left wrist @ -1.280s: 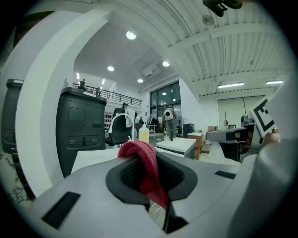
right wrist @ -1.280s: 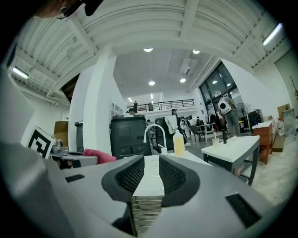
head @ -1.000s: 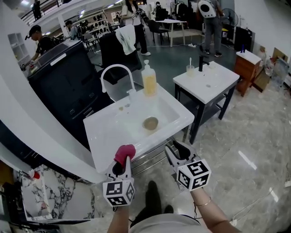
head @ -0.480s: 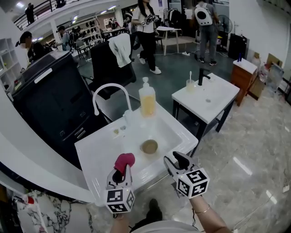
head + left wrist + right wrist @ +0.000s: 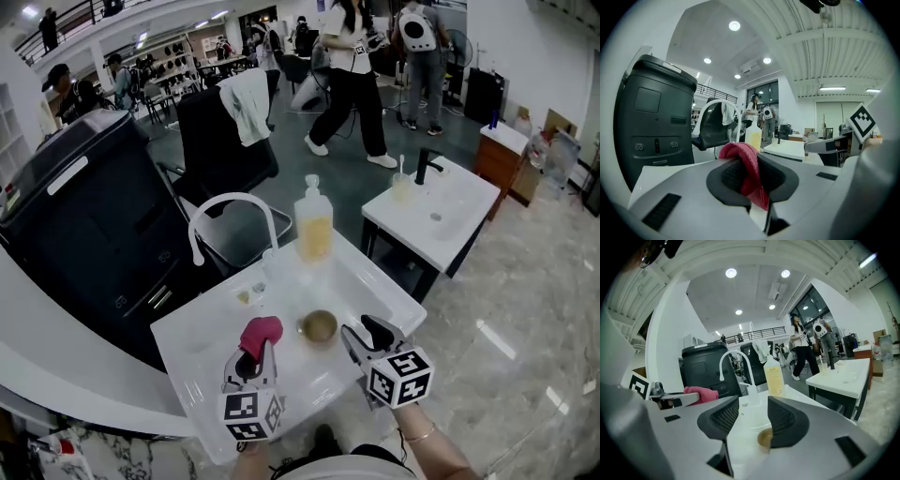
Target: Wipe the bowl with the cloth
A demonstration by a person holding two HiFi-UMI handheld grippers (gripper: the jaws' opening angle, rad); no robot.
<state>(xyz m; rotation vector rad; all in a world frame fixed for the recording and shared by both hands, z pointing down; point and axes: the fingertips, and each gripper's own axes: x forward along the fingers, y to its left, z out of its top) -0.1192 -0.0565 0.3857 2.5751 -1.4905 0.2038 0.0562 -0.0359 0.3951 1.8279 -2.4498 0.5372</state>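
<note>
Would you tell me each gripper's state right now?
Left gripper: shut on the cloth.
Right gripper: open, jaws just opening, nothing between them.

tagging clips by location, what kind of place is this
Likely a big open lab or showroom rather than a home kitchen. A free-standing sink and a second sink stand on an open polished floor, and people walk about behind.

The sink [image 5: 187,347] is glossy and smooth, like glazed ceramic. The cloth [image 5: 260,333] is soft, matt fabric with a nubbly weave. The bowl [image 5: 319,326] has a dull sheen, but I can't tell its material. The bottle [image 5: 314,234] is cloudy, translucent plastic. The floor [image 5: 525,309] is polished marbled stone. The right gripper [image 5: 747,420] has a matt grey shell and black, mesh-grained pads [image 5: 717,420].
</note>
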